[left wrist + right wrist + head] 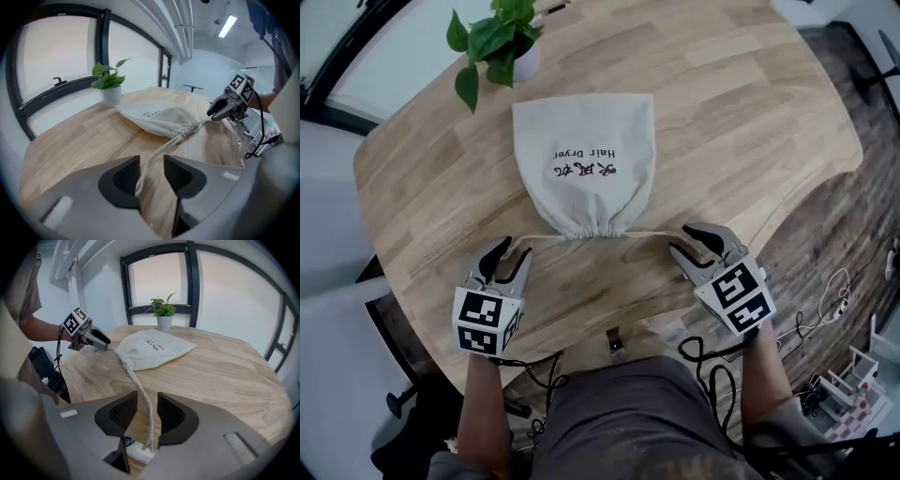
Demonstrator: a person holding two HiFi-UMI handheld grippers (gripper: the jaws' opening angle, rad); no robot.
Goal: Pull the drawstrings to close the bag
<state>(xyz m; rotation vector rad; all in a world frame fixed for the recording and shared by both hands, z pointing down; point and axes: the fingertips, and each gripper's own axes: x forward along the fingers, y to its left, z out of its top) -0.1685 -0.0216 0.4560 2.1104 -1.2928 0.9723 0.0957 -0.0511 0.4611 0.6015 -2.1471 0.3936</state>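
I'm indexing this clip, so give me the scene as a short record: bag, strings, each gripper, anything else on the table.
bag: cream cloth bag lying flat on the wooden table, mouth gathered tight, facing the person
left drawstring: runs from the mouth to between the left jaws
right drawstring: runs from the mouth to between the right jaws
left gripper: jaws apart, not pinching the string
right gripper: jaws apart, not pinching the string
other: potted plant beyond the bag
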